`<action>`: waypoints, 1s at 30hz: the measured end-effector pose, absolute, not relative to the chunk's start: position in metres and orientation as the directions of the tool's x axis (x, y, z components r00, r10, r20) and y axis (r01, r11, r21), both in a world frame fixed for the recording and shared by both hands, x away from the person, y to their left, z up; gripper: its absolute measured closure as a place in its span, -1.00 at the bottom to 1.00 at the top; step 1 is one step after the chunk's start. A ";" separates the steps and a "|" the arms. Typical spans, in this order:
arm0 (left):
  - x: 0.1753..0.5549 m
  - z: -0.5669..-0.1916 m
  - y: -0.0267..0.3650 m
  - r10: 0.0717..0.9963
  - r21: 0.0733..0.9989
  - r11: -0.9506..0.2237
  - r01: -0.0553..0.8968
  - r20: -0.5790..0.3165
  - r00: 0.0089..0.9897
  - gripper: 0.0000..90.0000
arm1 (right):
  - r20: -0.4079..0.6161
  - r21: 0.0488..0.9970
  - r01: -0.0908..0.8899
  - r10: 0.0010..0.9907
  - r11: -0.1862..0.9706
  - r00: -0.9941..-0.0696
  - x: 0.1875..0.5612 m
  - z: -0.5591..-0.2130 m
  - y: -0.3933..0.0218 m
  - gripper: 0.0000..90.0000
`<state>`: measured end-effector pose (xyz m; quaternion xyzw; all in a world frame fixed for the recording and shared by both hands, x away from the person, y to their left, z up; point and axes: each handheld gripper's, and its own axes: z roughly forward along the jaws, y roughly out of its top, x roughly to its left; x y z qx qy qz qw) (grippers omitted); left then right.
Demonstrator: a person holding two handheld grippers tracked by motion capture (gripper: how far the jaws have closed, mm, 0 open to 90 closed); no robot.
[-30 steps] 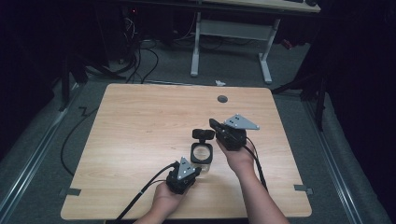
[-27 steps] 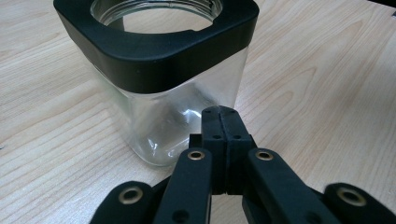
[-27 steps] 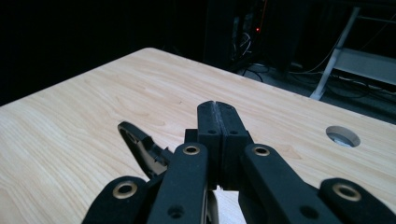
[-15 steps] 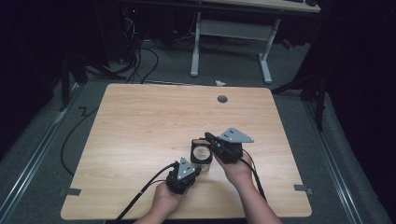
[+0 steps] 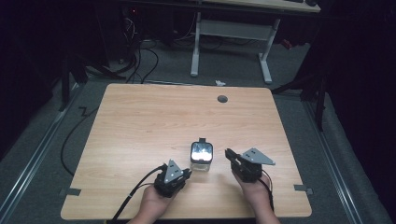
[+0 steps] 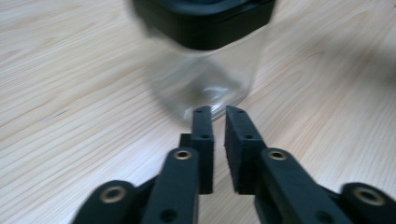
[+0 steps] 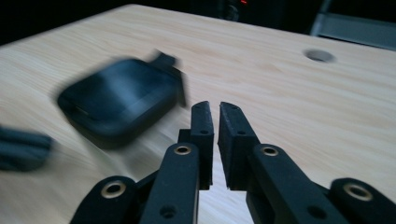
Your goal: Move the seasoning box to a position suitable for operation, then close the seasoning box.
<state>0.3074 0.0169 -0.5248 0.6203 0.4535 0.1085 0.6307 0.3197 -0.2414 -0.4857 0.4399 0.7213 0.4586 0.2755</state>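
Here, the clear jar (image 5: 201,157) stands upright on the wooden table (image 5: 140,126), near the person's edge, between the two grippers and touching neither. Left gripper (image 5: 185,173) sits just beside the jar's base, below and to the left in the high view, jaws aimed up at it; in the left gripper view the glass body (image 6: 205,74) rises straight ahead of the tips, very close, with a thin strip of table still showing between. Right gripper (image 5: 229,154) lies off the jar's right side, a little farther out, tips turned toward it; in the right gripper view the lid (image 7: 122,100) sits ahead and to the left of the jaws, blurred. Left hand looks the nearer. Both pairs of jaws are nearly pressed together, a narrow slit between the pads, nothing pinched. Jar's long axis is vertical. Squarish in plan with rounded corners, walls transparent, appears empty, though blur makes that uncertain. Black square lid seated on top, a small black tab jutting from its far edge. Judgement: either gripper would need to spread well wider than now before it could take the body or the lid.
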 end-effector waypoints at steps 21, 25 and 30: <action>0.360 -0.529 0.177 0.903 0.906 0.314 0.282 -0.377 0.204 0.38 | -0.013 0.882 0.456 0.973 0.119 -0.229 0.293 -0.517 -0.326 0.62; 0.358 -0.532 0.176 0.905 0.907 0.306 0.289 -0.371 0.208 0.34 | 0.007 0.882 0.459 0.973 0.103 -0.230 0.294 -0.518 -0.325 0.62; 0.359 -0.535 0.174 0.909 0.911 0.294 0.289 -0.360 0.211 0.32 | 0.004 0.880 0.462 0.969 0.113 -0.246 0.296 -0.519 -0.323 0.62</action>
